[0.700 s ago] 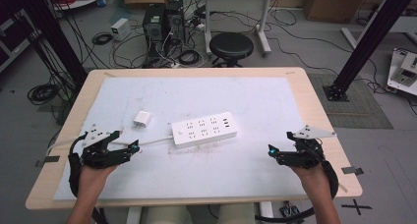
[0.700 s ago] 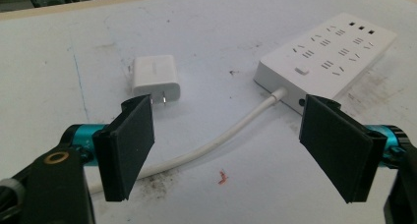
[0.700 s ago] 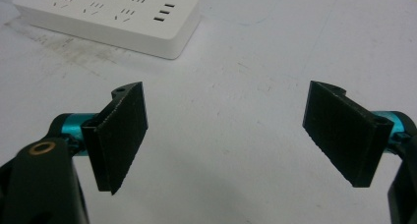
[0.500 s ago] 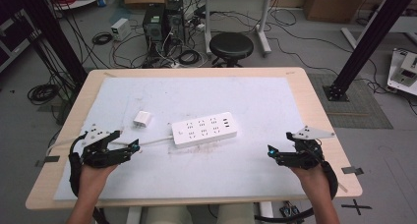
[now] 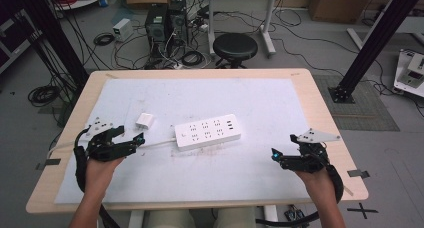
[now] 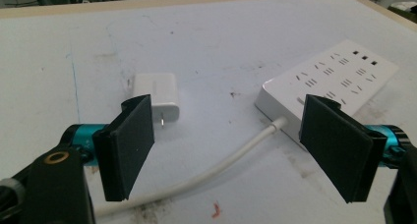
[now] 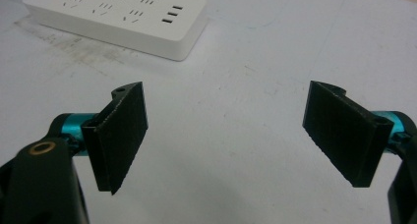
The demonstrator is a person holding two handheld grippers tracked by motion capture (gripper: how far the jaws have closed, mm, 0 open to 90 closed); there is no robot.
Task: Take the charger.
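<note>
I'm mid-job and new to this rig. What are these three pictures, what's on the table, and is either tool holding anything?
No robot here: a person holds a two-jaw tool in each hand. The high view looks down on the table; the left gripper is at its left, the right gripper at its right. The other two pictures come from cameras riding on each gripper, looking along its black jaws. On the white mat lie a white power strip, its cord and a small white charger. Both grippers are open and hold nothing.

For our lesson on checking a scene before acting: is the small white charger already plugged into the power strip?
No, the charger lies loose on the table, apart from the power strip, with its prongs bare.
</note>
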